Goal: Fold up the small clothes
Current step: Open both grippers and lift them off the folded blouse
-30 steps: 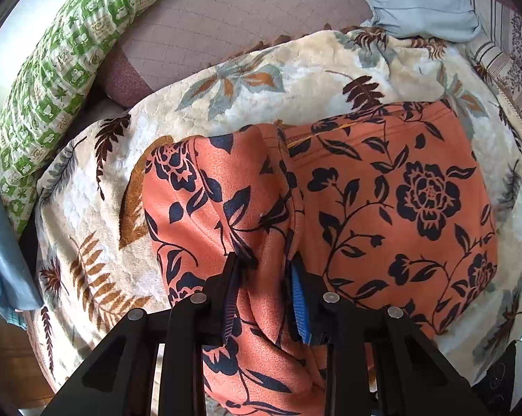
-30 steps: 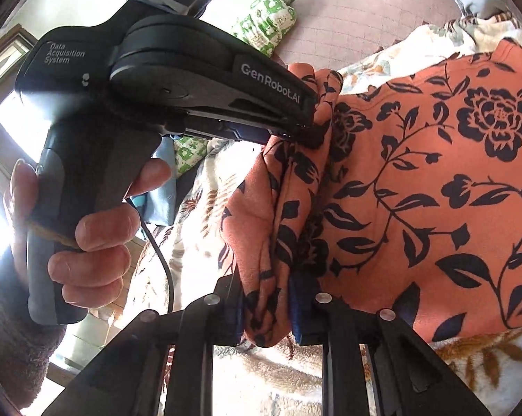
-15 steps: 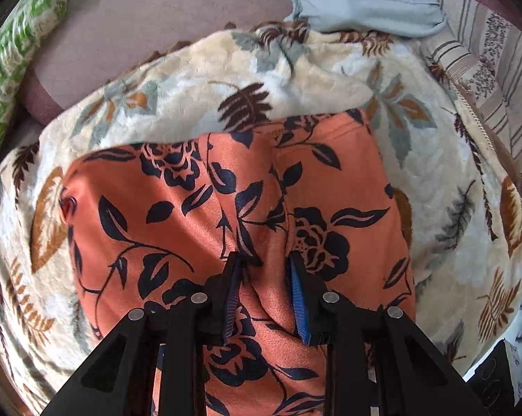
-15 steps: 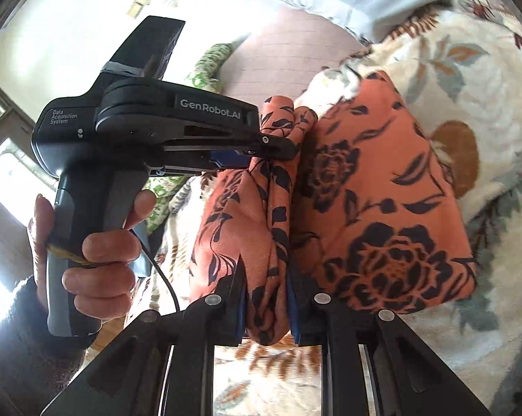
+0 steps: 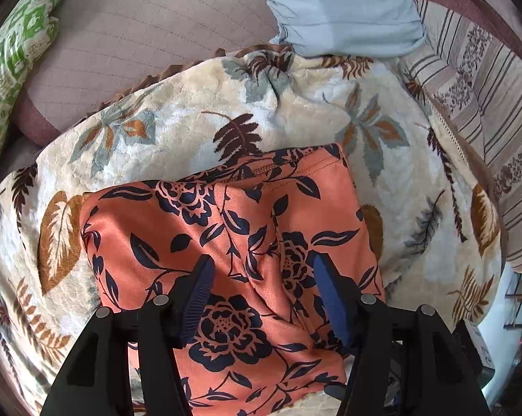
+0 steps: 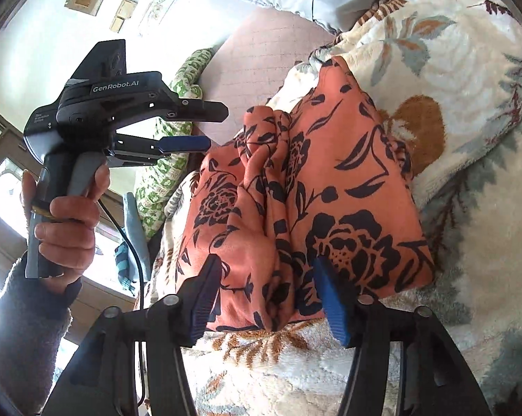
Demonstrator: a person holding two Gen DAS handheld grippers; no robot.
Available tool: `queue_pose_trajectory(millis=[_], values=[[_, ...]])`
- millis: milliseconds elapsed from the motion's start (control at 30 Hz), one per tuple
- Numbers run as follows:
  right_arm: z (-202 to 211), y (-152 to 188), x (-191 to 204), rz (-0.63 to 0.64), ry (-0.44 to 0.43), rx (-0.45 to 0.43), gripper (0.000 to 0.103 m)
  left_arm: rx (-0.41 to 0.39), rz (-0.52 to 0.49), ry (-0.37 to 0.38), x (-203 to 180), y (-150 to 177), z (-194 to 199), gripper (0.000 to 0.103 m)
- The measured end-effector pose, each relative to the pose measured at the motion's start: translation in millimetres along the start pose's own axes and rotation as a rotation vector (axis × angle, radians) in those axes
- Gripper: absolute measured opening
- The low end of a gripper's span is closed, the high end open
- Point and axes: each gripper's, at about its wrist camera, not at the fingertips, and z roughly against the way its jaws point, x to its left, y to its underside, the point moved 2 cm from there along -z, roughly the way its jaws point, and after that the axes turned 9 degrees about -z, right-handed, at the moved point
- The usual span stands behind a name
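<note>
An orange garment with a dark blue flower print [image 5: 247, 235] lies folded over on a cream leaf-patterned blanket [image 5: 177, 131]. It also shows in the right wrist view [image 6: 330, 187], with a bunched fold along its middle. My left gripper [image 5: 262, 277] is open above the garment's near edge, empty. It also shows from the side in the right wrist view [image 6: 205, 124], held in a hand, its jaws apart and clear of the cloth. My right gripper [image 6: 266, 284] is open, its jaws on either side of the bunched fold at the garment's near edge.
A green and white patterned pillow [image 5: 15, 52] lies at the left. A pale blue cloth [image 5: 340, 10] lies at the back, on a mauve quilted cover [image 5: 139, 38]. A striped cover [image 5: 486, 104] lies at the right. The blanket also shows in the right wrist view [image 6: 469, 138].
Both grippers have opened and let go of the garment's folded edge. The folded half now lies flat on the rest of the garment. The left gripper has drawn back from the cloth.
</note>
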Motion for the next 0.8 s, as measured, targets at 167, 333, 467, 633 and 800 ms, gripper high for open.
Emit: queue_pose_trajectory(millis=[167,333,467,633,800], values=[[-14.3,-5.6,8.3,0.01,0.007,0.023,0.059,0.095,-0.015,-0.067,-18.4,5.9,-44.4,0.059],[-28.4,2.7,15.3,0.067,0.038,0.063,0.035,0.09,0.021,-0.145,-13.9,14.5,-63.8,0.032],[-14.4,8.7,31.3,0.174,0.054,0.037,0.017,0.015,0.056,-0.071,-16.7,14.1,-36.0,0.023],[20.8,-5.4,39.3,0.172,0.013,-0.056,0.017,-0.104,0.057,0.05,-37.5,-2.9,4.1,0.021],[41.9,-24.1,24.8,0.15,0.089,-0.135,0.013,-0.127,0.038,0.131,-59.1,-19.5,3.1,0.021]])
